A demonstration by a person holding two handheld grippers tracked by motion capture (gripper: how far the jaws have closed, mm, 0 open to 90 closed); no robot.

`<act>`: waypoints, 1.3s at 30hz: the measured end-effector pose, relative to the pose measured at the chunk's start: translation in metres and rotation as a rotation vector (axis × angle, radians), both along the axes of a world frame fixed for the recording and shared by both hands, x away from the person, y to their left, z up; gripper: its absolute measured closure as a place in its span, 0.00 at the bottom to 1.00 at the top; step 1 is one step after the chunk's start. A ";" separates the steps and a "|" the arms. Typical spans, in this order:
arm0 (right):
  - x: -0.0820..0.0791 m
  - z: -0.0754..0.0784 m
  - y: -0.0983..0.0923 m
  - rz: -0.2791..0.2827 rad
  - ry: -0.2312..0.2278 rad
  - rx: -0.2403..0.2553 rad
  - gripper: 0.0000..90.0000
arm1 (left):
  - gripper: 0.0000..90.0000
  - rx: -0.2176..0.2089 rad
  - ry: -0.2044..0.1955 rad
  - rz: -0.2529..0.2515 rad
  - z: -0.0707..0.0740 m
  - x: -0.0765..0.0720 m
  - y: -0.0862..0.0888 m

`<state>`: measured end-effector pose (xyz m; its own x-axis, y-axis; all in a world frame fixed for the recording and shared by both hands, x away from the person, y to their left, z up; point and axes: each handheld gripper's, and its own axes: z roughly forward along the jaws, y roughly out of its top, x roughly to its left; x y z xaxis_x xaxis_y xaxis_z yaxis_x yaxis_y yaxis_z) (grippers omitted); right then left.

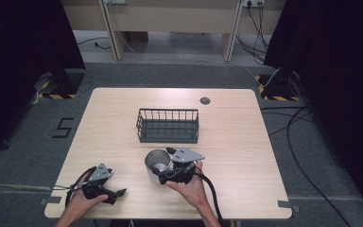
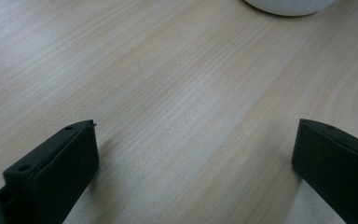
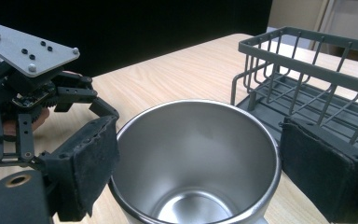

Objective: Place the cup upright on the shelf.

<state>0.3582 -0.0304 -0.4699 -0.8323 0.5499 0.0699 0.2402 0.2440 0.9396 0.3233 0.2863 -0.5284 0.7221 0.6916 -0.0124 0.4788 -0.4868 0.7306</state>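
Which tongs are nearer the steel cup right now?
The right tongs: their jaws stand either side of the steel cup, whether touching I cannot tell. The left tongs rest open on the table, apart from the cup, toward the near left edge.

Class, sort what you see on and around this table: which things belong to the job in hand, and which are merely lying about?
Job in hand:
steel cup
right gripper, jaws either side of the cup
wire basket

Lying about:
left gripper, open over bare table
round grommet
floor cables
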 end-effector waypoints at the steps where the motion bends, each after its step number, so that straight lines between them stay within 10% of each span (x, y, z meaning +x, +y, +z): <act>1: 0.000 0.000 0.000 0.000 0.000 0.000 0.14 | 0.00 0.000 0.000 0.000 0.000 0.000 0.000; 39: 0.012 -0.005 0.016 0.070 0.010 -0.122 0.06 | 0.00 0.000 0.000 0.000 0.000 0.000 0.000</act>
